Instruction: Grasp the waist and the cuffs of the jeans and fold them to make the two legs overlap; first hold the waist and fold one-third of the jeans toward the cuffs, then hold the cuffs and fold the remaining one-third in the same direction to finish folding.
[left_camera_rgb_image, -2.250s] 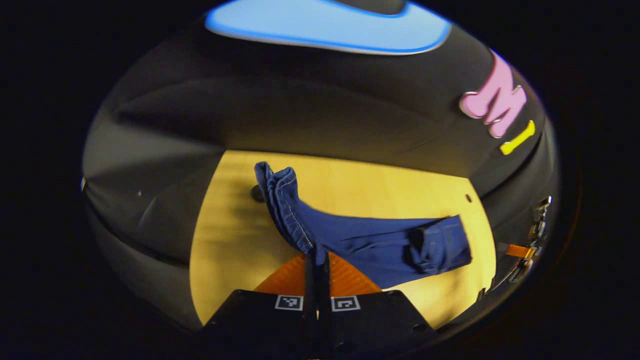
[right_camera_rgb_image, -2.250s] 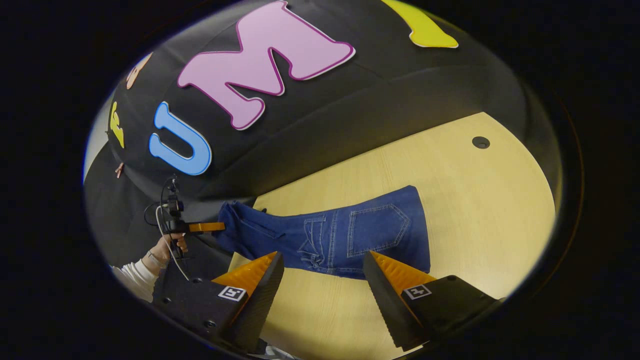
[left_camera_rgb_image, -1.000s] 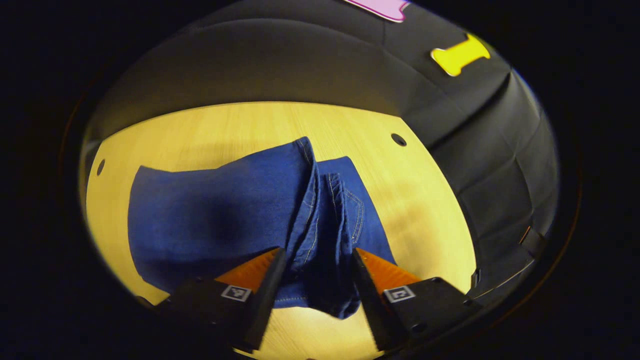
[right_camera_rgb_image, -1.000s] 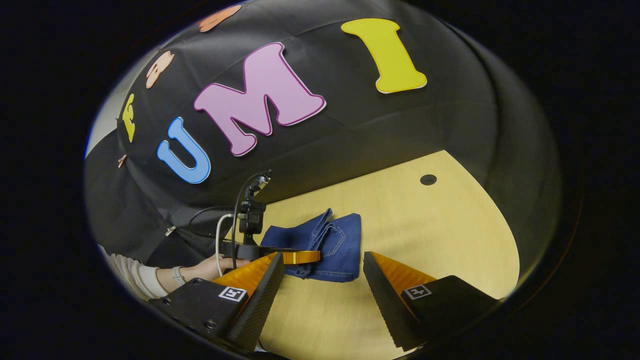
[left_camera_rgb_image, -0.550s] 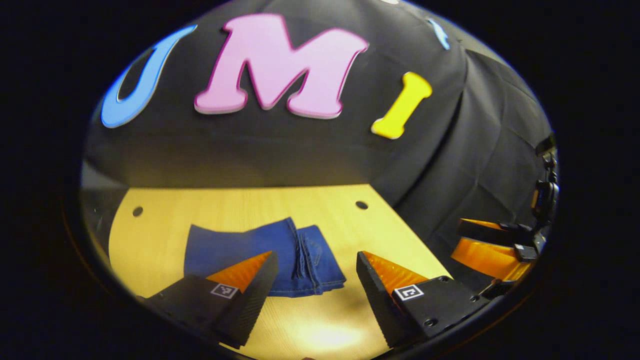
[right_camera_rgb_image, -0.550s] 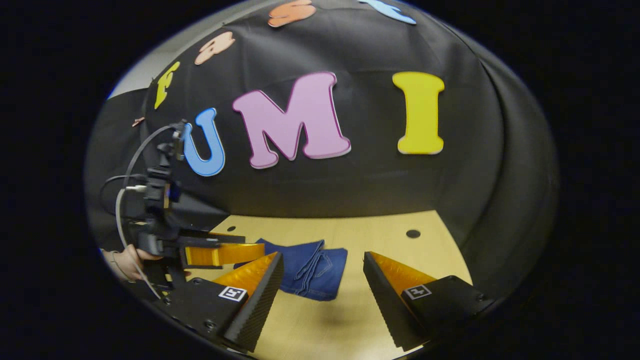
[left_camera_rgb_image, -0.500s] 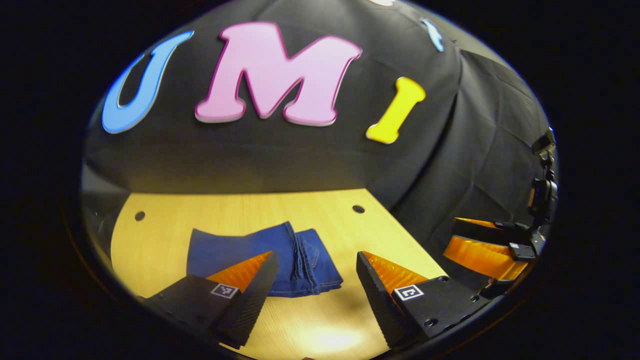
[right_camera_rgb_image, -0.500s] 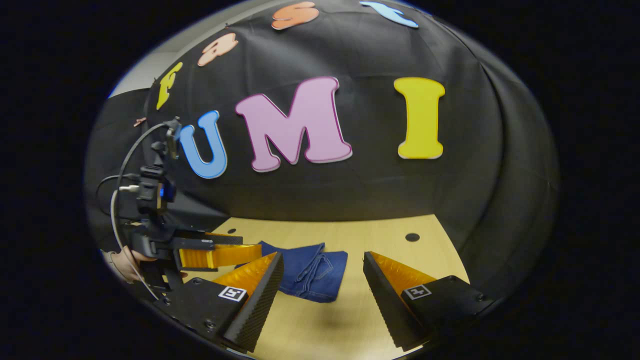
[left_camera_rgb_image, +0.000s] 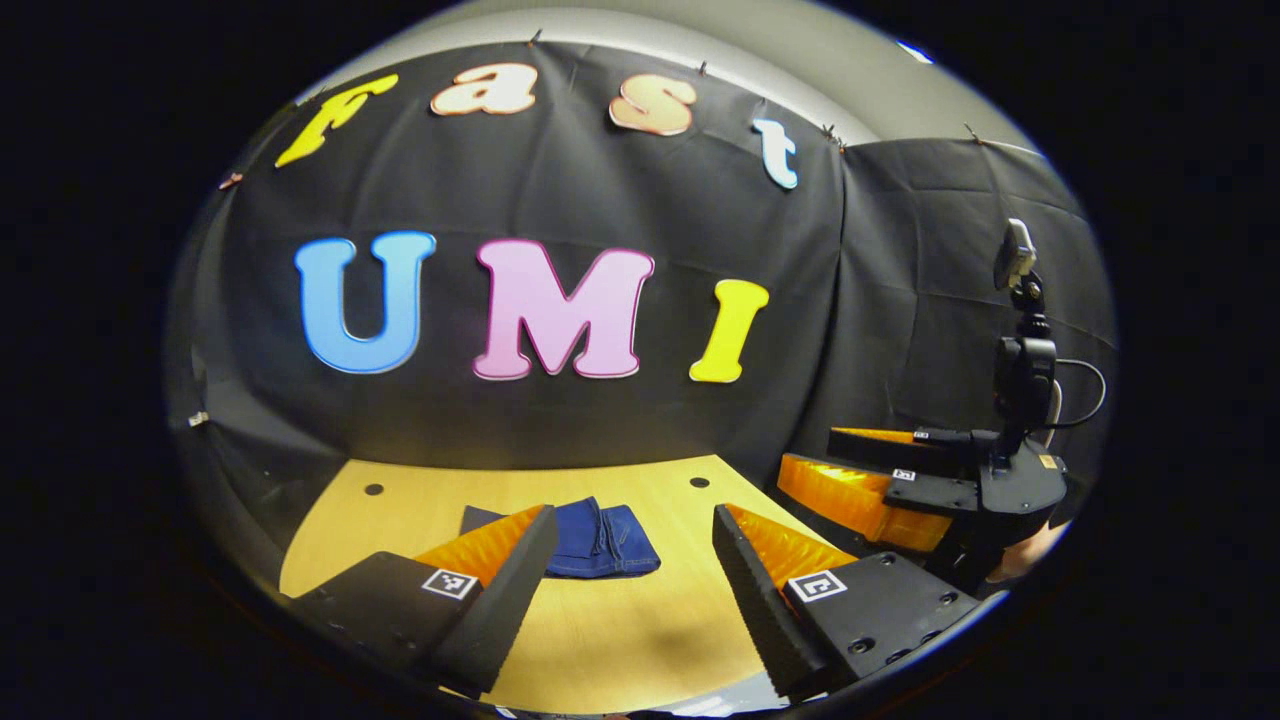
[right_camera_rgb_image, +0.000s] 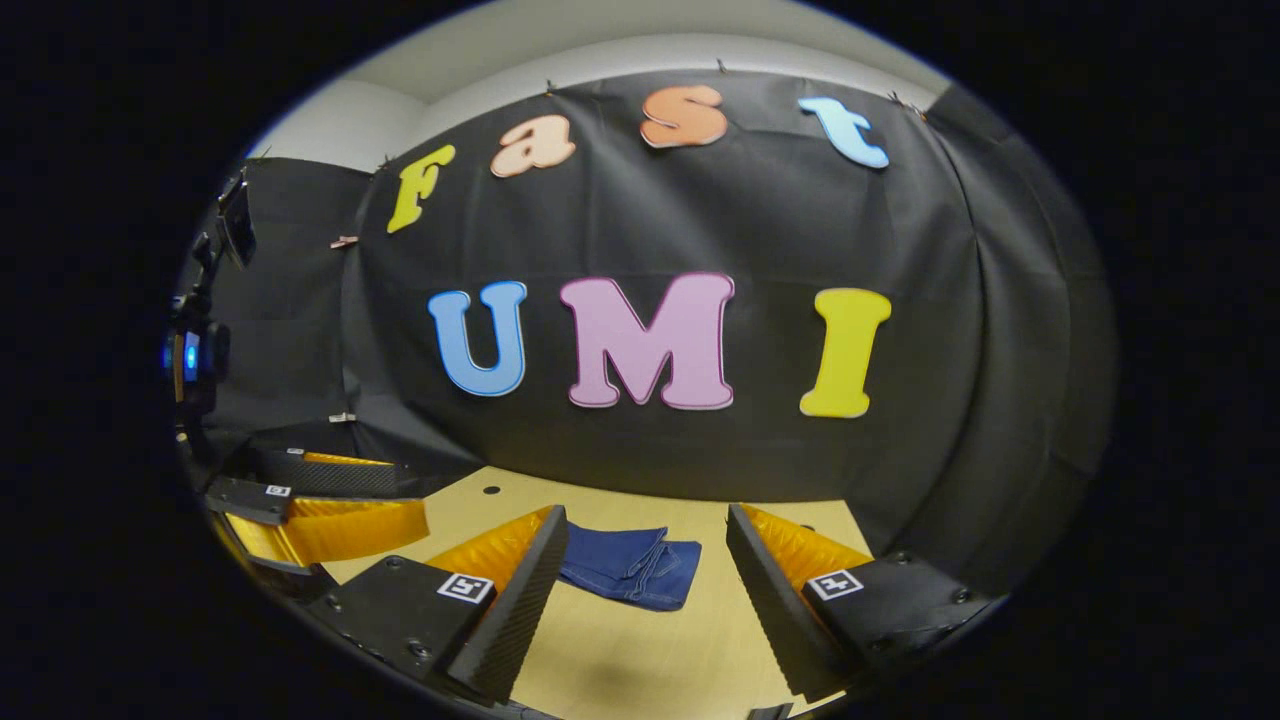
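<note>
The blue jeans (left_camera_rgb_image: 598, 538) lie folded into a small flat bundle on the wooden table (left_camera_rgb_image: 640, 630), also seen as the jeans (right_camera_rgb_image: 632, 566) in the right gripper view. My left gripper (left_camera_rgb_image: 632, 565) is open, held back from the bundle and apart from it. My right gripper (right_camera_rgb_image: 645, 570) is open too, well short of the jeans, with nothing between its fingers. The right gripper (left_camera_rgb_image: 870, 480) appears at the right of the left gripper view, and the left gripper (right_camera_rgb_image: 320, 510) at the left of the right gripper view.
The table (right_camera_rgb_image: 620, 660) has small round holes (left_camera_rgb_image: 373, 490) near its far edge. The black cloth wall stands close behind the table. A bit of a hand (left_camera_rgb_image: 1025, 550) shows under the right gripper.
The left gripper let go of the jeans cuffs after laying them over the bundle. Both grippers then drew back and tilted up, so the folded jeans look smaller and farther.
</note>
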